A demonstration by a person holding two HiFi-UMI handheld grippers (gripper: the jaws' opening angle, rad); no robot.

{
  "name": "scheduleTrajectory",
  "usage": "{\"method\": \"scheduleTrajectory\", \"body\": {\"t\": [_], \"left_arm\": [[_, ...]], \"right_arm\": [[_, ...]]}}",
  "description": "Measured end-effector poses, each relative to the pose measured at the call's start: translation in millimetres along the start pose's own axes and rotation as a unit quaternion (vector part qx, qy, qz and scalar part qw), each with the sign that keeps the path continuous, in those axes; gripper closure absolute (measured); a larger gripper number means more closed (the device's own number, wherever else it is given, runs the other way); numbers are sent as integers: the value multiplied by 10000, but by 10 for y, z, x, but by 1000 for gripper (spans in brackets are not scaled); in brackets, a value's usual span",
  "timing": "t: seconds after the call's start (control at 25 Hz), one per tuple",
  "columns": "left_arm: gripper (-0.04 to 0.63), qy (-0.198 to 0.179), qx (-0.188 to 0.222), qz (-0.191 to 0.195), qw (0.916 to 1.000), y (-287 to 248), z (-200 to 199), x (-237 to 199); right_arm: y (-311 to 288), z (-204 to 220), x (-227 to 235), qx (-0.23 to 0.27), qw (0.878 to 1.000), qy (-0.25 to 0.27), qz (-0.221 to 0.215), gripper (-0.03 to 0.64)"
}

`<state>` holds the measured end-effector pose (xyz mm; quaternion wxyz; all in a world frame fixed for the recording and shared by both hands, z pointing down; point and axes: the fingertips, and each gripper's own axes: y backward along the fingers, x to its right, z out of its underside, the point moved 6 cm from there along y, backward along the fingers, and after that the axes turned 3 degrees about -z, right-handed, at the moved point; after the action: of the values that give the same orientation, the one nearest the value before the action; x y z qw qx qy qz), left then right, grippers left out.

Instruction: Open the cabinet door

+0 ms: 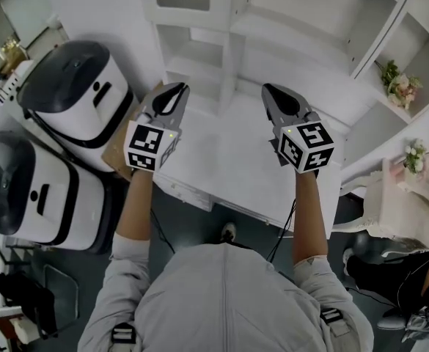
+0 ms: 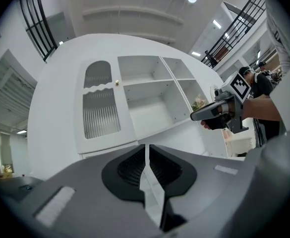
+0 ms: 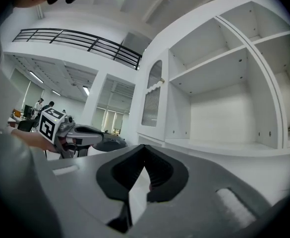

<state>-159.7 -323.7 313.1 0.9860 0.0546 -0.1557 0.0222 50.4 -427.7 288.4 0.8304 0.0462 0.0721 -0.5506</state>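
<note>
Both grippers point level at the cabinet, side by side over the counter. The left gripper has its jaws a narrow slit apart with nothing between them. The right gripper is closed tip to tip and also empty.

The door is still shut. It is a tall panel with ribbed glass, its long axis upright, on the left of the cabinet beside the open shelves. In the left gripper view it lies ahead, up and to the left of my jaws, and well apart from them. Its small gold knob sits on the right edge, in the upper half, so I judge the hinges are on the left and the door swings out toward me.

The left gripper is the nearer one, as the right faces the shelves. The reach therefore goes forward, up and slightly left to the knob, and I'd want the jaws wider to take it.
</note>
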Motion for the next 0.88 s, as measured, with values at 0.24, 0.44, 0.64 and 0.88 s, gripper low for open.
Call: {"method": "scheduleTrajectory", "body": {"t": [0.24, 0.44, 0.64, 0.88], "left_arm": [[537, -175, 204, -315, 9991, -431, -247, -247], [517, -373, 368, -390, 9979, -763, -549, -472], [495, -583, 724, -309, 9952, -1134, -945, -750], [486, -737, 1326, -214, 9882, -1613, -1440, -1090]], "right_arm": [[-375, -167, 378, 107, 9994, 107, -326, 588], [-672, -311, 569, 181, 9982, 101, -564, 570], [-1044, -579, 618, 170, 9961, 563, -660, 537], [-1497, -916, 712, 333, 9960, 636, -540, 514]]}}
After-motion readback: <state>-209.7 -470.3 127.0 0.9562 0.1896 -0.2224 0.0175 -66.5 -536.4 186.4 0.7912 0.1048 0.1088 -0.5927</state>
